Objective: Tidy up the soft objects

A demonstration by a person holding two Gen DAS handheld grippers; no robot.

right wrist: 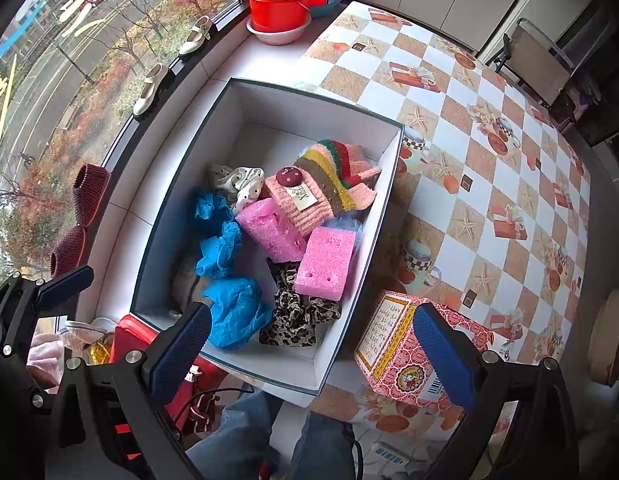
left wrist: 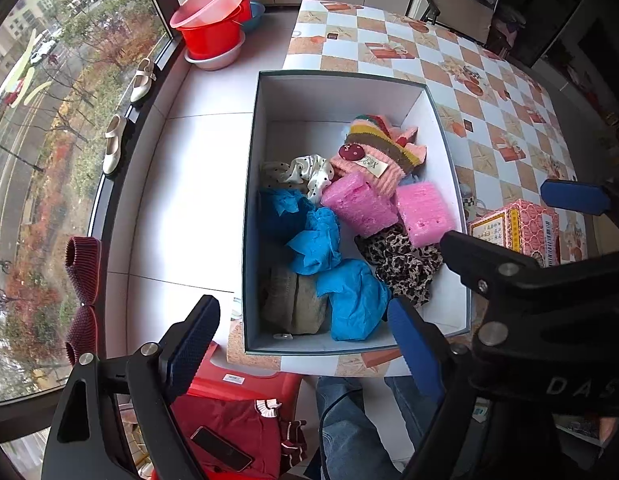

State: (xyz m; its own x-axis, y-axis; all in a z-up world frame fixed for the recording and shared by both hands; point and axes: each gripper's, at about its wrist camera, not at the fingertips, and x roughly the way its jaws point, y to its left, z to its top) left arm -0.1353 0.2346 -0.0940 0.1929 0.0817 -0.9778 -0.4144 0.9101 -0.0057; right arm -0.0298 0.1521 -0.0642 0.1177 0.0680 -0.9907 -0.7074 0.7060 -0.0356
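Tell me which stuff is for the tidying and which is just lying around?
For the job: box, pink sponges, striped knit, blue cloths, leopard cloth, dotted cloth.

Lying about: carton, basins, white shoes, red slippers, phone.

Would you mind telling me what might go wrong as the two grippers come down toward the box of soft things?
1. The box has high walls, so the open left gripper or right gripper may knock a wall on the way in.
2. The pink foam blocks lean on the leopard cloth; pulling either may tumble the rest.
3. The patterned carton sits close under the right gripper and could be nudged.
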